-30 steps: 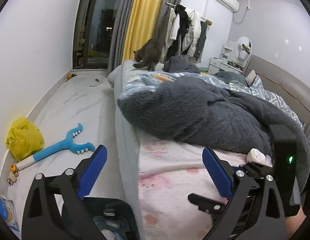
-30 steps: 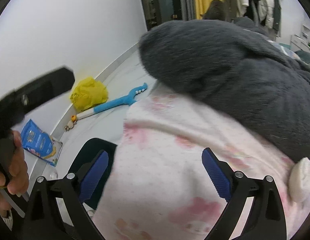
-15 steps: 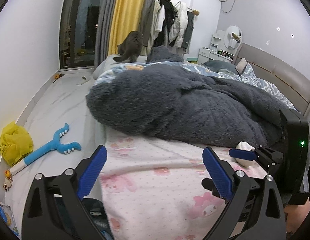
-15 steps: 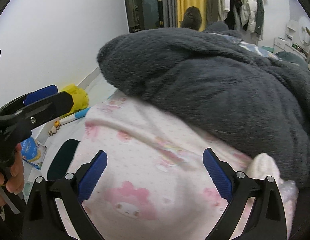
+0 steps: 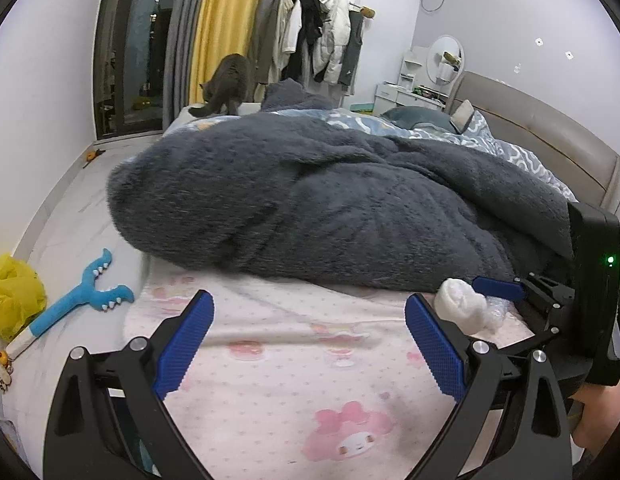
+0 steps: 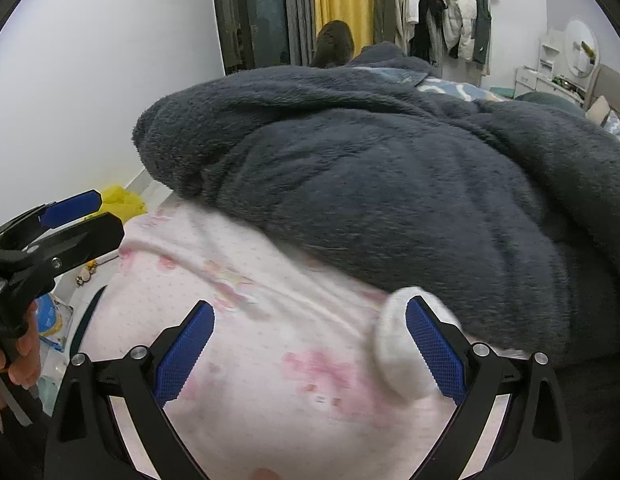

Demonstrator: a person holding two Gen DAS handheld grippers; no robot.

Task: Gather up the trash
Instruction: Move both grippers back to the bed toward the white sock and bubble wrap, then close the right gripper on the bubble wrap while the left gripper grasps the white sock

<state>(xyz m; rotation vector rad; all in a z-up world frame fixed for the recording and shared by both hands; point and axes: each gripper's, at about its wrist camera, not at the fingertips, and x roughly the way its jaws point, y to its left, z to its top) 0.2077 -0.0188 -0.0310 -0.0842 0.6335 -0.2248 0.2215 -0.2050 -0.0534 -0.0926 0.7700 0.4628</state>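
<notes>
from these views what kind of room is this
A bedroom in a home: a bed with a fluffy grey blanket, coats on a clothes rail, and a vanity with a round mirror.

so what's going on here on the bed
A person is holding a two-finger gripper in each hand over a pink cartoon-print bedsheet. The right gripper, jaws open, is closing in on a crumpled white tissue wad lying at the edge of a fluffy dark grey blanket; nothing is gripped yet. The left gripper hovers open and empty beside it. A grey cat stands at the far end of the bed.
</notes>
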